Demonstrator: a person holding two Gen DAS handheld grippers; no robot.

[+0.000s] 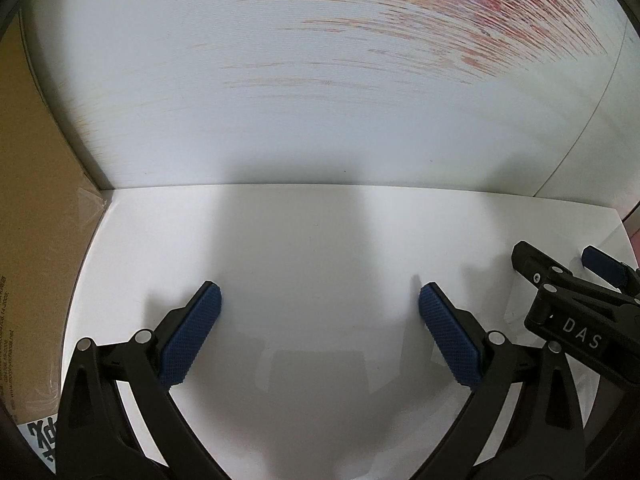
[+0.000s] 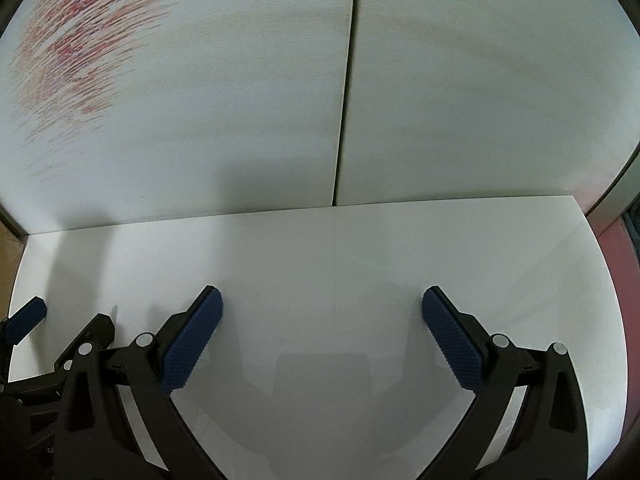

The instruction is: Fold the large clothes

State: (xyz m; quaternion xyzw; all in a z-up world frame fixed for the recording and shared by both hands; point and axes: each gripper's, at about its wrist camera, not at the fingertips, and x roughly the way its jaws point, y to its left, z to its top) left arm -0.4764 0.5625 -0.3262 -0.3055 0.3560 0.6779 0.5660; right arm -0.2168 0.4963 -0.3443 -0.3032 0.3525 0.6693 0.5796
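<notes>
Clothes are in neither view, so we cannot say where the garment lies. Nearest us, the left gripper [image 1: 319, 300] and the right gripper [image 2: 322, 302] hover side by side over the white table [image 2: 360, 248], both spread wide and holding nothing. Beyond stands the white wall [image 1: 280, 120]. We should first find the garment, then approach its edge low with both tongs level.

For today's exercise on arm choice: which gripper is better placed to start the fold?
Neither left nor right: left gripper and right gripper both hang open, side by side over the white table; no garment shows.
</notes>
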